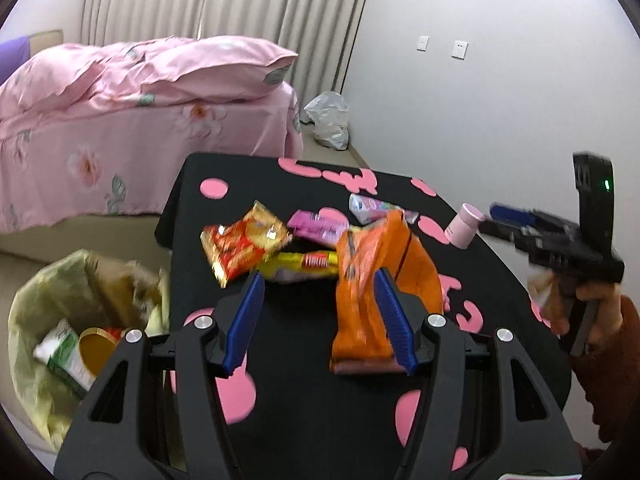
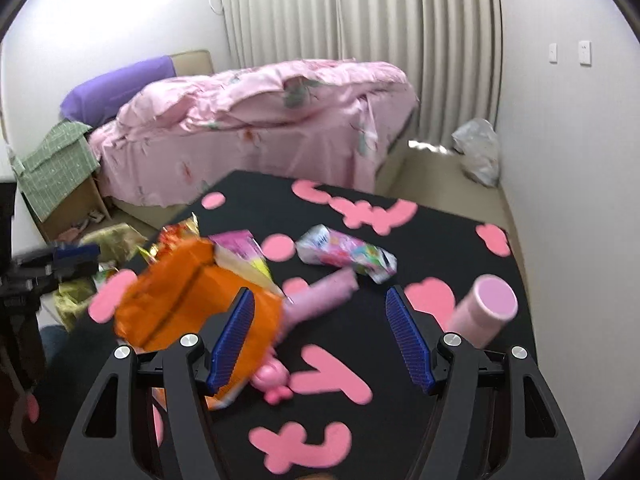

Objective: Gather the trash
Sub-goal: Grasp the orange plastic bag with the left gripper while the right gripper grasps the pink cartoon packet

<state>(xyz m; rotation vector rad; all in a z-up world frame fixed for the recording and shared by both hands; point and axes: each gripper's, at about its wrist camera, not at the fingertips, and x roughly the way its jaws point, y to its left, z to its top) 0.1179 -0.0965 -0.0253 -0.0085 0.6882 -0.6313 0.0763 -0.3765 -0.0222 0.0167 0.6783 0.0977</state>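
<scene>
An orange snack bag lies on the black table with pink shapes, against my right-hand finger; it also shows in the right wrist view. My left gripper is open above the table, nothing held. A red-gold wrapper, a yellow wrapper, a purple wrapper and a silver-pink wrapper lie beyond. My right gripper is open and empty; it also shows in the left wrist view. A bin with a yellow liner holding trash stands left of the table.
A pink cylinder stands at the table's right side. A pink tube-like toy lies between my right fingers. A bed with pink bedding is behind. A white plastic bag sits on the floor by the wall.
</scene>
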